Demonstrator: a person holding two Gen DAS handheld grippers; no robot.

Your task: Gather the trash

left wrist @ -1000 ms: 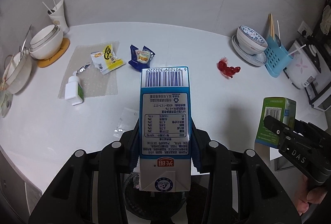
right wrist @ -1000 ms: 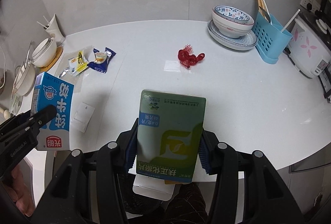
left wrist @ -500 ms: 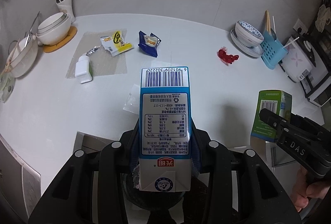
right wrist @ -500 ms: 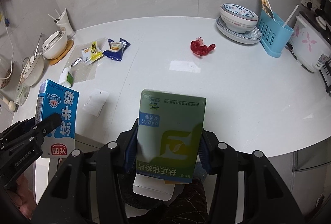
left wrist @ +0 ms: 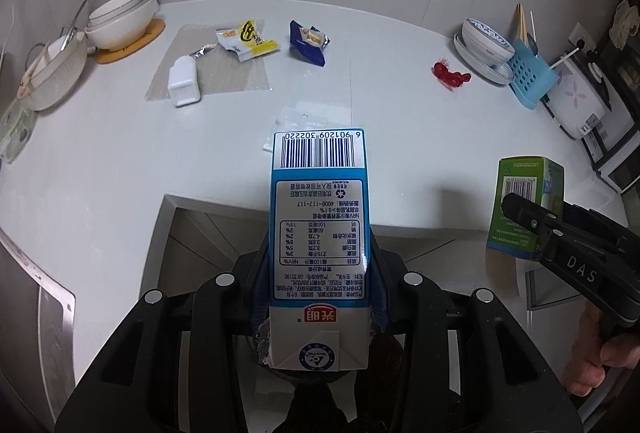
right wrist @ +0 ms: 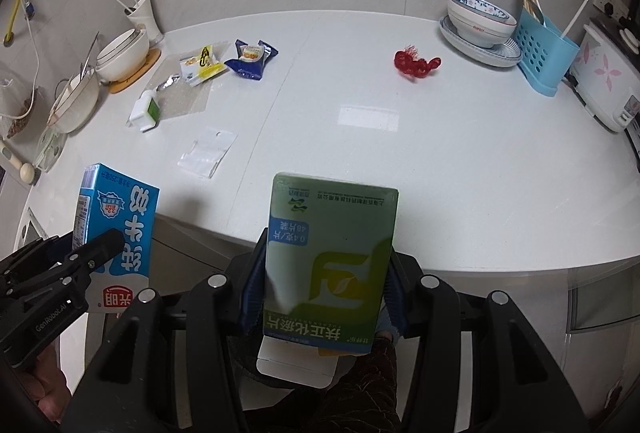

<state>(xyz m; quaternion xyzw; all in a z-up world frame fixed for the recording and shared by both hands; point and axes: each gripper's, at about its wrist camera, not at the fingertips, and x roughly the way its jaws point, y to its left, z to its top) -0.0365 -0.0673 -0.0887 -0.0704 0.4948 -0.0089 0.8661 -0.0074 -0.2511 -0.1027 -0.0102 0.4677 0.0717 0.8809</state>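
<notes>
Left tool (left wrist: 320, 297): I have it clamped on the milk carton (left wrist: 320, 233) — long axis along the fingers.
Right tool (right wrist: 324, 297): gripping the green box (right wrist: 332, 257).
Relation: both off the counter (right wrist: 460, 169) edge, over a dark bin below, barely visible.
Nearer hand: neither.

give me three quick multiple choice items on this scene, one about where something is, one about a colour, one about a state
1. Where does the red net scrap lie?
A. on the counter near the stacked bowl and plate
B. inside the blue cutlery basket
C. on the bubble wrap sheet

2. What colour is the box in the right gripper?
A. red
B. green
C. yellow

3. What state is the left gripper in?
A. open and empty
B. out of view
C. shut on the milk carton

Answers:
1. A, it sits on bare counter left of the bowl and plate.
2. B, the green box fills the jaws.
3. C, both pads press the carton's sides.
</notes>
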